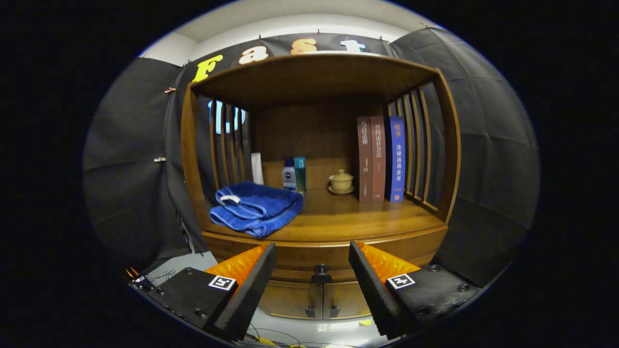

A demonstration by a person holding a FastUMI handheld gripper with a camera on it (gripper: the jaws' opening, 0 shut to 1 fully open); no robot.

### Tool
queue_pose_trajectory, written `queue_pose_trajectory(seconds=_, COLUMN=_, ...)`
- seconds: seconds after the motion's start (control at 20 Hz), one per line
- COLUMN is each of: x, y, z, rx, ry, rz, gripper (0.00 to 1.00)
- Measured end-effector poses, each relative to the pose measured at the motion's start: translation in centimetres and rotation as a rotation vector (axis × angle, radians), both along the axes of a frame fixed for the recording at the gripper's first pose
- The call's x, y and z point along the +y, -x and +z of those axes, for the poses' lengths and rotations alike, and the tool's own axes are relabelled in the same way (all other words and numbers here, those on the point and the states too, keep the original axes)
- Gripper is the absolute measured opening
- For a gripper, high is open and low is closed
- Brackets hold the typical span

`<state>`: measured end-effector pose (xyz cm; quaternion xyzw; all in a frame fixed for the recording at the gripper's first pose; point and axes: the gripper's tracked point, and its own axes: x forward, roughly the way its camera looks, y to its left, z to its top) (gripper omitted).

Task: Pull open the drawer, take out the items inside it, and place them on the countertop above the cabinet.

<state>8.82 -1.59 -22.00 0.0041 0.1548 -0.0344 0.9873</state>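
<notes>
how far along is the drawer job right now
Nothing looks done yet: the drawer is closed under the countertop. In hand: the gripper is open, its fingers either side of the drawer knob and not gripping it. Left: grasp the knob, pull the drawer open, lift out whatever is inside and set it on the countertop, where a blue towel lies.

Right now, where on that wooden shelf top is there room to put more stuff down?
The biggest bare patch of countertop lies in front, between the blue towel and the books. It is crowded at the back, around the bottles and lidded cup. The open gripper flanks the drawer knob.
</notes>
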Motion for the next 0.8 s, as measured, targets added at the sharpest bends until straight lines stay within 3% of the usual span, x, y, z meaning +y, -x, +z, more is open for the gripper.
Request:
queue_pose_trajectory(seconds=0.6, x=-2.5, y=-4.2, z=-11.6, rx=0.198, ry=-0.042, rz=-0.078, gripper=0.99)
queue_pose_trajectory(seconds=0.8, x=-2.3, y=-4.6, z=-12.9, rx=0.25, ry=-0.017, rz=-0.084, gripper=0.6)
